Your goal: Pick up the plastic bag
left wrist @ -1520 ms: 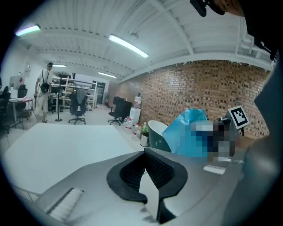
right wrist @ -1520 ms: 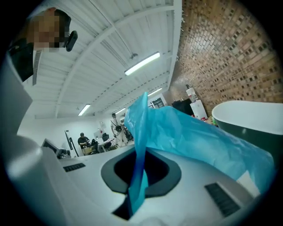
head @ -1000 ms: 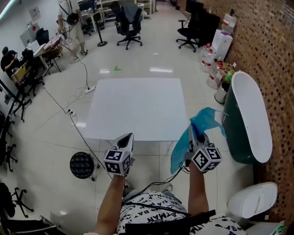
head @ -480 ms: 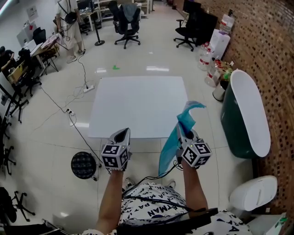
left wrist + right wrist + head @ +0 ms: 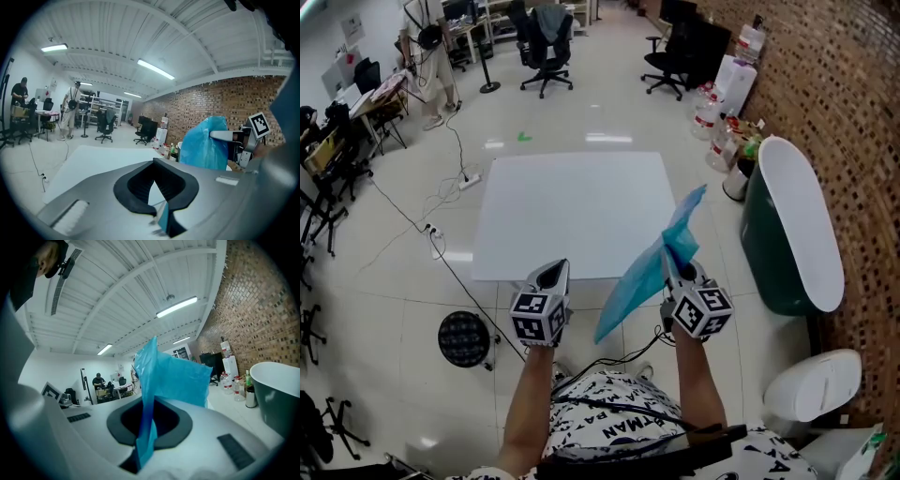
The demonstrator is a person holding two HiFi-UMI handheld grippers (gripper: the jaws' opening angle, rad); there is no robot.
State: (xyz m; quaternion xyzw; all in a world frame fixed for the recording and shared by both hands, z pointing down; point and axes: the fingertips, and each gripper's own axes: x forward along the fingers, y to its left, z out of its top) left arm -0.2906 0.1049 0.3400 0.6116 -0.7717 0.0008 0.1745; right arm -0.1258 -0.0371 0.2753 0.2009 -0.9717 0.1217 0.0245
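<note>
The blue plastic bag (image 5: 649, 269) is off the table, pinched in the right gripper (image 5: 672, 263), whose jaws are clamped on a bunched fold of it. From that pinch one corner stands up toward 1 o'clock, and the longer part trails down toward 7 o'clock over the floor; in the right gripper view the plastic bag (image 5: 165, 380) rises straight out between the jaws. The left gripper (image 5: 554, 277), at 9 o'clock of the right one and apart from the bag, has its jaws closed on nothing. Both hover at the near edge of the white table (image 5: 572, 211), at its 6 o'clock side. A dark green tub (image 5: 766, 253) with a white lid stands at 3 o'clock of the bag, beside the brick wall (image 5: 853, 112).
</note>
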